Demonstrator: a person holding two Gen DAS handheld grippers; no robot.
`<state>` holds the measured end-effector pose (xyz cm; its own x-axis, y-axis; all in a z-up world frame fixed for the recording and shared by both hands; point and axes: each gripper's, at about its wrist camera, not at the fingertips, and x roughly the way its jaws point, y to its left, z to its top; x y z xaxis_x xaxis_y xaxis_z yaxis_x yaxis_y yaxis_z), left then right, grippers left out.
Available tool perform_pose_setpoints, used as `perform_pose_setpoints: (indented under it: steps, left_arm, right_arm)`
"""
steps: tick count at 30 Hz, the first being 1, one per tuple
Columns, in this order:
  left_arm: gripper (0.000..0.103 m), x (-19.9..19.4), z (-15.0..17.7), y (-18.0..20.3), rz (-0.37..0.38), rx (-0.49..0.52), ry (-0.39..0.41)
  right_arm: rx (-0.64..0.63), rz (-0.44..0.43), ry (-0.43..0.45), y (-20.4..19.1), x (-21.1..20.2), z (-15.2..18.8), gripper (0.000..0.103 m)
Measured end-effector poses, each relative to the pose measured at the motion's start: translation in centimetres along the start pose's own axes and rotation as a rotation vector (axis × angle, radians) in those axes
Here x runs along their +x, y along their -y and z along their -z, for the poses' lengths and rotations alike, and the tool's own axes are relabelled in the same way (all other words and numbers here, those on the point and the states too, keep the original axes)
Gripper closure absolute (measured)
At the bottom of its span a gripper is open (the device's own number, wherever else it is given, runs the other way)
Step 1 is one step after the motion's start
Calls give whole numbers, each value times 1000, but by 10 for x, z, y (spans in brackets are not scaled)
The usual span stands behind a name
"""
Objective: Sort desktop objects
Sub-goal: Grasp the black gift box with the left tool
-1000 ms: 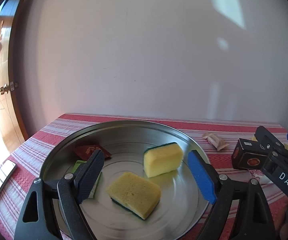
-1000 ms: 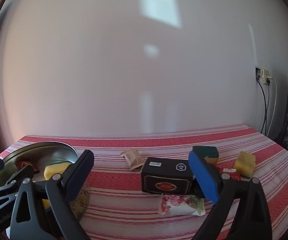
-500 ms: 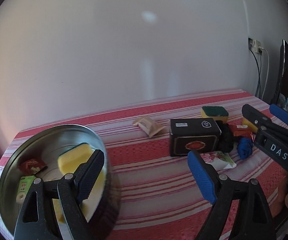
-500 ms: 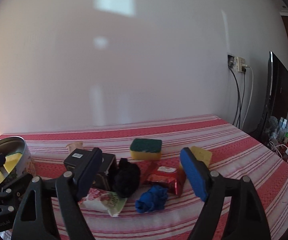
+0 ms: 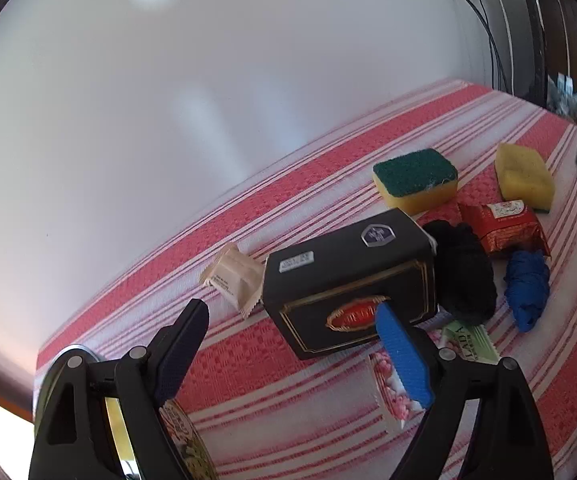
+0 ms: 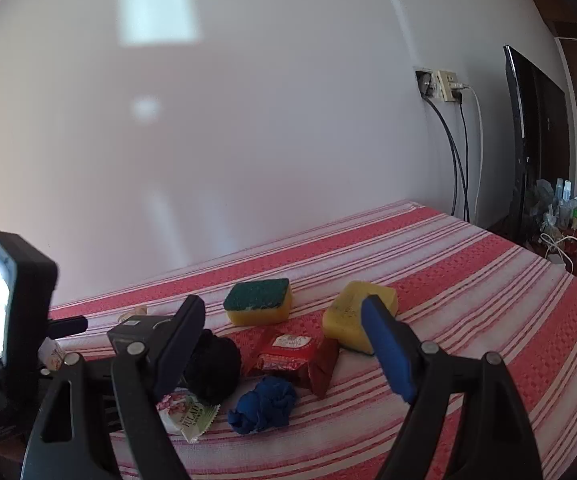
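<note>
On the red-striped cloth: black box (image 5: pixel 348 280) lying flat, gold-framed red label facing front, beige sachet (image 5: pixel 234 278) at its left end. Black cloth ball (image 5: pixel 464 276) touches its right end, with blue cloth ball (image 5: pixel 526 288), red packet (image 5: pixel 502 228), floral packet (image 5: pixel 388 392) nearby. Behind them, two yellow sponges: one green pad up (image 5: pixel 415 180), one yellow side up (image 5: pixel 522 176).

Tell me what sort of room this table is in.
Probably a lived-in home room, not a lab or workshop: a striped red tablecloth covers the table, a flat dark screen stands by the wall socket, and bottles and a mug crowd a side surface.
</note>
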<state>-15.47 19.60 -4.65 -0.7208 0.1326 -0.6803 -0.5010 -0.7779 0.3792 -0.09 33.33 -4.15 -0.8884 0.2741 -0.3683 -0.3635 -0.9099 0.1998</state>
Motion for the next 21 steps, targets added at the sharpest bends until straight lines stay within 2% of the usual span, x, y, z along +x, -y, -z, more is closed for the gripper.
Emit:
perform_pose_setpoints:
  steps: [2, 5, 9, 11, 12, 15, 19, 21]
  left_arm:
    - [10, 8, -10, 4, 8, 44, -32]
    - [10, 16, -24, 10, 55, 99, -75]
    - [10, 29, -36, 8, 148, 108, -146]
    - [9, 43, -41, 7, 117, 116, -174]
    - [9, 50, -43, 8, 130, 108, -188]
    - [9, 68, -46, -9, 249, -31, -260]
    - [11, 80, -39, -25, 259, -176, -263]
    - [24, 84, -33, -31, 276, -236, -275]
  right_arm:
    - [5, 2, -1, 2, 0, -1, 21]
    - [26, 5, -11, 8, 1, -1, 21]
    - [81, 17, -10, 21, 0, -3, 21]
    - [110, 19, -18, 27, 1, -4, 21]
    - [122, 19, -21, 30, 1, -4, 21]
    - [147, 24, -18, 35, 0, -5, 20]
    - [148, 26, -24, 35, 1, -6, 20]
    - [138, 31, -25, 33, 1, -5, 20]
